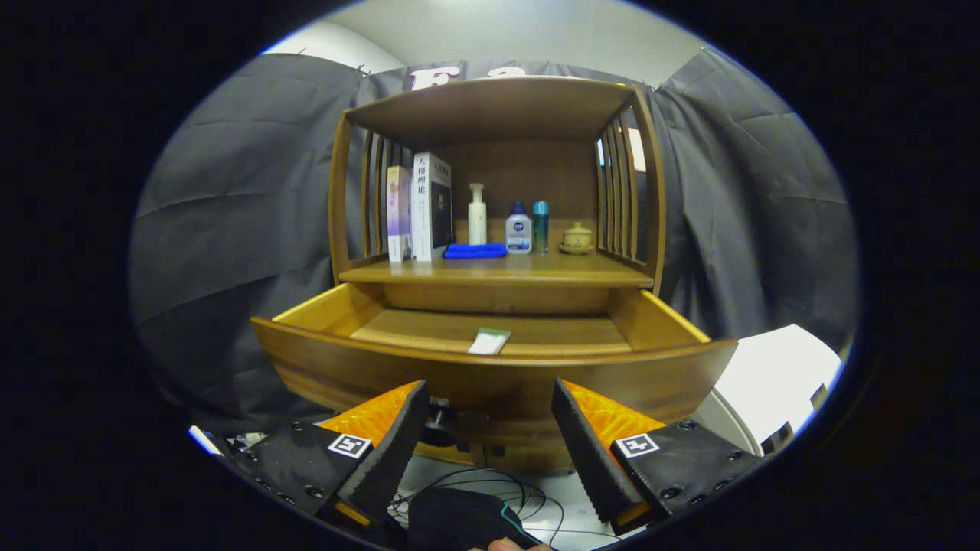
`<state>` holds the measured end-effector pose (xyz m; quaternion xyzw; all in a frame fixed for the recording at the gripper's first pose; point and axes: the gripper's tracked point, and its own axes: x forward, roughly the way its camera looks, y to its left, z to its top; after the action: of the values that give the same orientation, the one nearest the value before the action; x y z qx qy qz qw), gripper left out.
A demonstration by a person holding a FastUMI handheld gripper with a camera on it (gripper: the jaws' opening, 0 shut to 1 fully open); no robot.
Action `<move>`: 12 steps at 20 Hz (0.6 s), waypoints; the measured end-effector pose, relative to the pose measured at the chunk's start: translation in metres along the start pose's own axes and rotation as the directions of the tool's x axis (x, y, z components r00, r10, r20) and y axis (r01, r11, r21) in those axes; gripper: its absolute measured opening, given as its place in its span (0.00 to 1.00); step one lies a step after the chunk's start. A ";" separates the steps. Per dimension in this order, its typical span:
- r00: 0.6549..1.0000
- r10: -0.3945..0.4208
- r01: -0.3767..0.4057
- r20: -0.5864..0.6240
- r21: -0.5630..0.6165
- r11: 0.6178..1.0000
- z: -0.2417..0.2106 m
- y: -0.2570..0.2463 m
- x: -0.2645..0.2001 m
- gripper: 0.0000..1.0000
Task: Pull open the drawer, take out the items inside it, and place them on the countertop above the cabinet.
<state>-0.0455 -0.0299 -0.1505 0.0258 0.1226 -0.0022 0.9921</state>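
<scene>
With the wooden drawer [490, 375] of the brown wooden cabinet [498, 191] pulled fully out, the opening step is judged complete. One item remains inside: a small flat white-and-green packet [490, 341], lying on the drawer floor near the front wall. The gripper [490, 432] is wide open and holds nothing; its fingers sit just in front of the drawer front, straddling the dark knob [438, 425]. Remaining work: grasp the packet and place it on the tabletop [536, 269] above the drawer.
</scene>
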 end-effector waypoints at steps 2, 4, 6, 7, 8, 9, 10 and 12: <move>1.000 0.008 -0.008 0.003 0.001 1.000 0.020 -0.006 0.001 1.00; 1.000 0.019 -0.019 -0.003 0.015 1.000 0.039 -0.007 0.012 1.00; 0.999 0.046 -0.045 -0.027 0.029 0.999 0.055 -0.005 0.029 1.00; 0.998 0.052 -0.051 -0.039 0.035 0.998 0.063 -0.005 0.037 1.00; 0.997 0.056 -0.054 -0.044 0.040 0.998 0.073 -0.005 0.046 1.00; 0.997 0.064 -0.062 -0.050 0.039 0.997 0.081 -0.003 0.055 1.00; 0.996 0.069 -0.067 -0.055 0.033 0.997 0.088 -0.002 0.065 1.00; 0.995 0.074 -0.073 -0.073 0.014 0.997 0.098 0.000 0.084 0.99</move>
<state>0.0596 -0.0348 -0.0761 0.0360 0.1578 0.0345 0.9862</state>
